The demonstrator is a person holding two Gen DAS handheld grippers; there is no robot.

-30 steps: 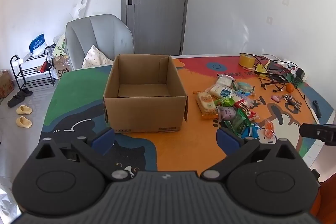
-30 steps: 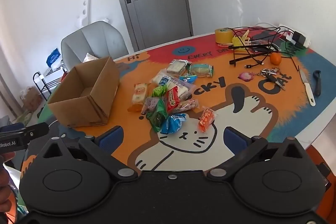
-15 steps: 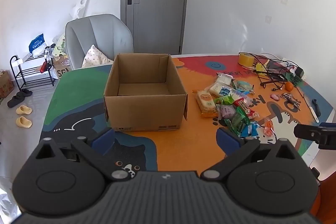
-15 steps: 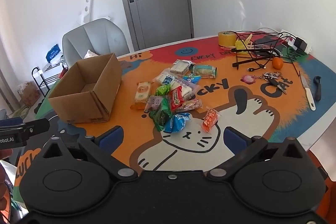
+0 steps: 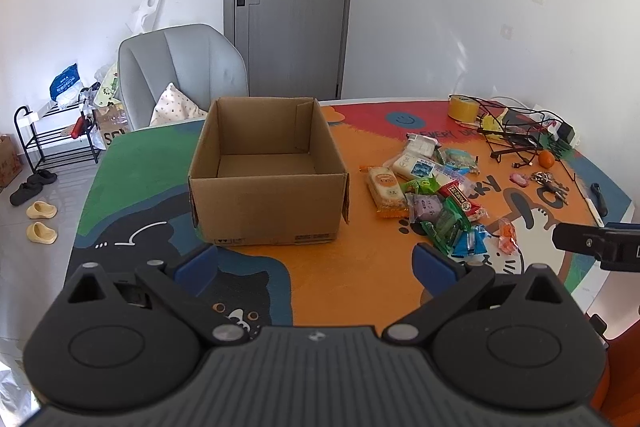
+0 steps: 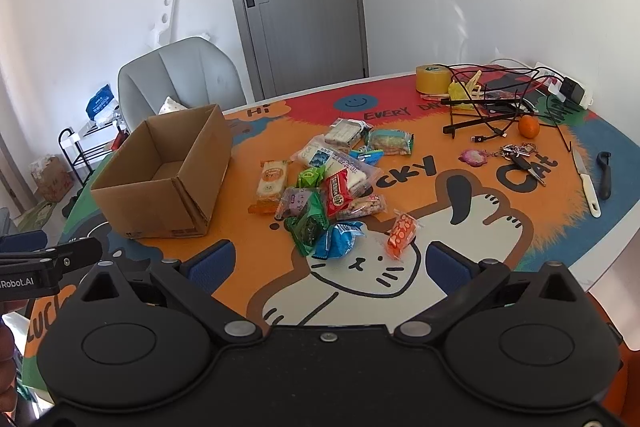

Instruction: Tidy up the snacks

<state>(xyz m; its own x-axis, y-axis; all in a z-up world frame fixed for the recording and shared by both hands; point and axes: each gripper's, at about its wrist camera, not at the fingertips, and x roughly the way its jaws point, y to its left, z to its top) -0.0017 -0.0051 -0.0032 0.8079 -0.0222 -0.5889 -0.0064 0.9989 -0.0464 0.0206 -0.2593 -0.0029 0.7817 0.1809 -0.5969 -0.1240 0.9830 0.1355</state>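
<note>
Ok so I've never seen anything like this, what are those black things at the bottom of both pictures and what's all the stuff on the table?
Those black shapes are two hand-held grasping tools; a person holds one in each hand, and each carries a wide-angle camera looking out along its two blue-tipped fingers. One picture comes from the left tool, the other from the right tool. Both are open and hold nothing. On the colourful cartoon table mat sits an open, empty cardboard box. Right of it lies a pile of wrapped snacks. Farther right are an orange, keys, cables, a roll of tape and a white knife.
</note>
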